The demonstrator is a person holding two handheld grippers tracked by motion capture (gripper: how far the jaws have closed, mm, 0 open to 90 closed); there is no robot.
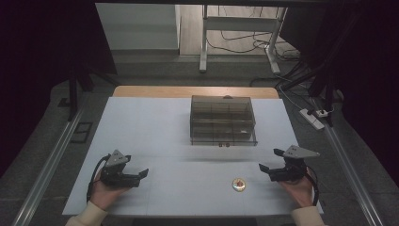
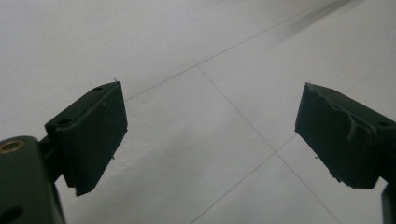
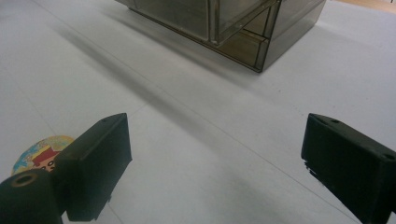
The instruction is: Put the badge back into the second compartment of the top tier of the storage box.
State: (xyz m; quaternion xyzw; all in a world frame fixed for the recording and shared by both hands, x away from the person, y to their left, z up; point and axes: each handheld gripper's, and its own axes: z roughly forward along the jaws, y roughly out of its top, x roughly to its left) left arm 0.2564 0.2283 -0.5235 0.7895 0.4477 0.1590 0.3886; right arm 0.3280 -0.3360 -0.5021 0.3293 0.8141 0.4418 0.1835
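Round sticker-like disc [image 1: 239, 184], colourful and flat, lies on the white table [image 1: 155, 122] near its front edge, nearer our right hand than our left, and we take it as the piece to be picked up. Reading from the left: our left gripper [image 1: 139, 175] rests low over bare tabletop, jaws spread wide and empty, its tips pointing inward toward the middle; in the left gripper view both black pads [image 2: 93, 135] frame nothing but the seams of the table surface. Next comes the disc, well apart from that gripper, and behind it, at the table's centre, the smoky clear drawer cabinet [image 1: 223, 120], its front facing us, likely set there so either hand can reach it. At the far right, our right gripper [image 1: 270, 161] likewise stands released and empty, angled inward; in the right gripper view the disc [image 3: 39, 151] peeks out just beside the left jaw, with the cabinet [image 3: 233, 23] beyond. We judge both tools parked symmetrically, ready to start, the right one better placed for the disc.
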